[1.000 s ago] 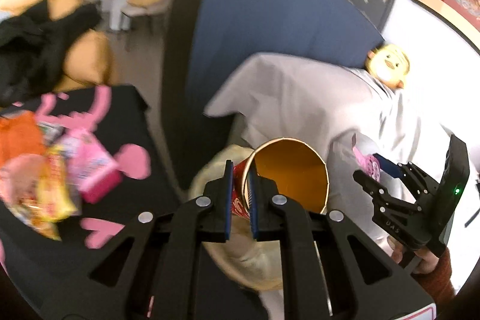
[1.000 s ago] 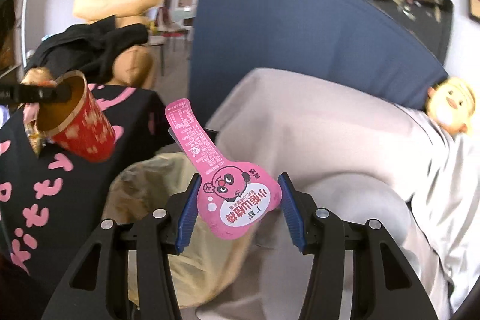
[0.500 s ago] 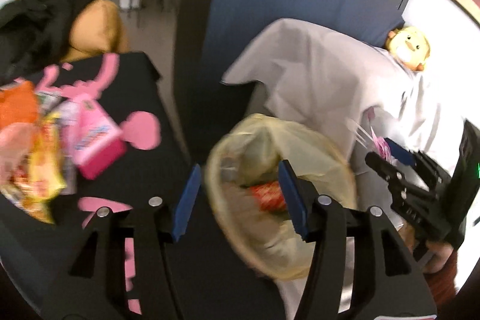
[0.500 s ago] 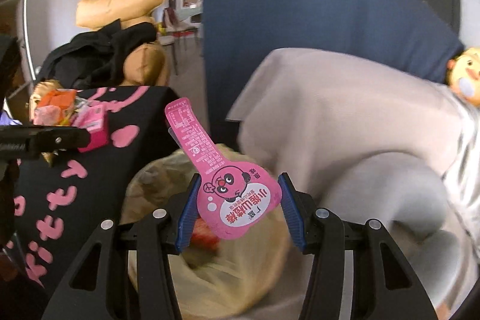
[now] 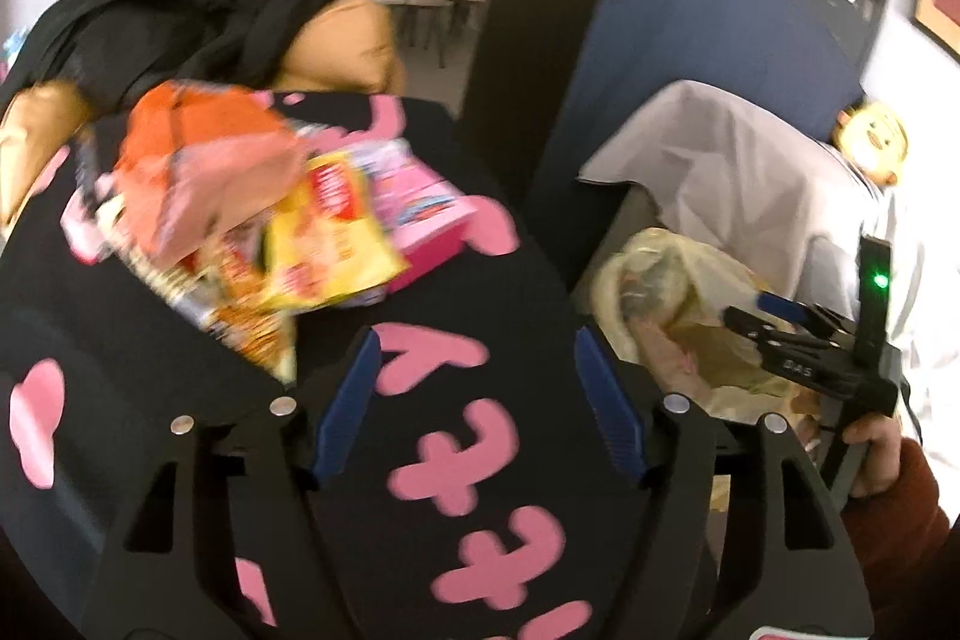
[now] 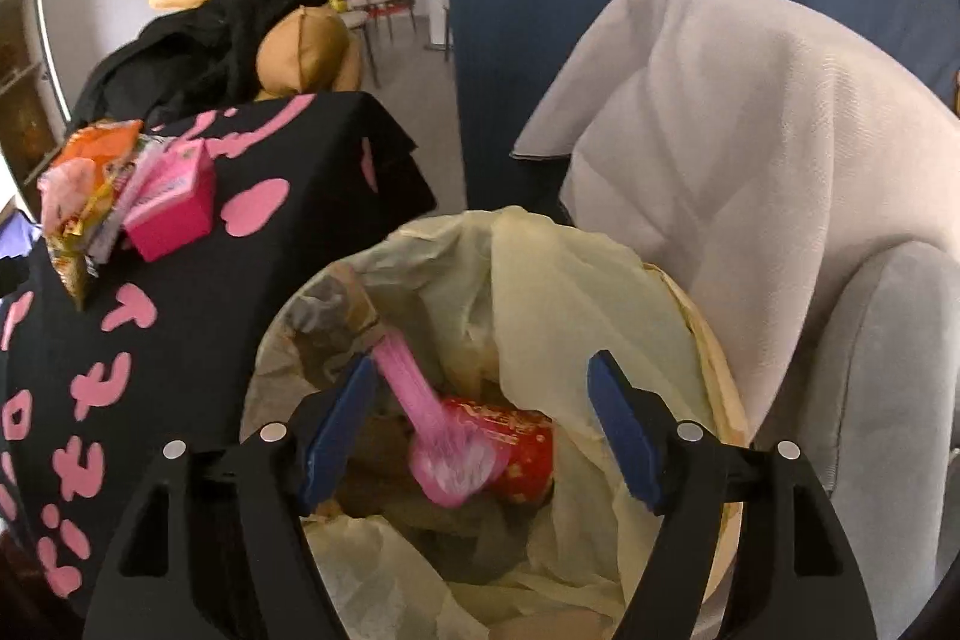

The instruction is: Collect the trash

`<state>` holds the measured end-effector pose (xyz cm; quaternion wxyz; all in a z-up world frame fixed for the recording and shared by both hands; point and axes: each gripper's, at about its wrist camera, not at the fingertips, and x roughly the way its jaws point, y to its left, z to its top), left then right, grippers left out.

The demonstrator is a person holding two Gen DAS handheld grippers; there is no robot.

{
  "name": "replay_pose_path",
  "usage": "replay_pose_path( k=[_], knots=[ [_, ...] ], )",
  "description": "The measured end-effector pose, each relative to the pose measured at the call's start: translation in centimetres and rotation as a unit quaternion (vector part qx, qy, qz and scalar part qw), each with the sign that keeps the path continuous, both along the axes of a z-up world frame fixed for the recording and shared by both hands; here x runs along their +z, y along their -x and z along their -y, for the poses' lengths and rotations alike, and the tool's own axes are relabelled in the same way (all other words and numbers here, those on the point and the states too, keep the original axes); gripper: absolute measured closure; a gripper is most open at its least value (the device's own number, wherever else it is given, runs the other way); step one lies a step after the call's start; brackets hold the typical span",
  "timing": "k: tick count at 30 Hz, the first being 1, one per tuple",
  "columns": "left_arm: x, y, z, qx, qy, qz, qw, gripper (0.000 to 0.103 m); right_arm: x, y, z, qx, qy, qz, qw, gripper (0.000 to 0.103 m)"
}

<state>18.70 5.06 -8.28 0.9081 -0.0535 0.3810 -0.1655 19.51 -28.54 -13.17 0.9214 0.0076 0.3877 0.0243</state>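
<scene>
A black table with pink lettering (image 5: 456, 448) carries a heap of snack wrappers (image 5: 252, 220) and a pink box (image 6: 171, 211) toward its far edge. Just beside it, the lined bin (image 6: 600, 292) holds a red cup (image 6: 519, 439) and pink wrapper (image 6: 444, 451). Right gripper (image 6: 483, 421), above the bin, jaws opening, pinches nothing; left gripper (image 5: 480, 409), over the table, jaws opening, empty.

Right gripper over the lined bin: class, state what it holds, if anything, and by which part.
Nothing. The right gripper has its jaws opening, and the pink wrapper is blurred below them, clear of both pads, dropping into the bin beside the red cup.
</scene>
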Motion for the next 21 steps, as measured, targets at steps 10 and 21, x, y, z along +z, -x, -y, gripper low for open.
replay_pose_path(
  k=[10,21],
  knots=[
    [-1.5,0.5,-8.0,0.097,0.031,-0.007,0.9948,0.039,1.6,0.6,-5.0,0.067,-0.012,0.006,0.998,0.033],
    [-2.3,2.0,-16.0,0.179,0.056,-0.001,0.9823,0.039,2.7,-0.7,-15.9,0.172,-0.031,0.002,0.985,0.033]
  ],
)
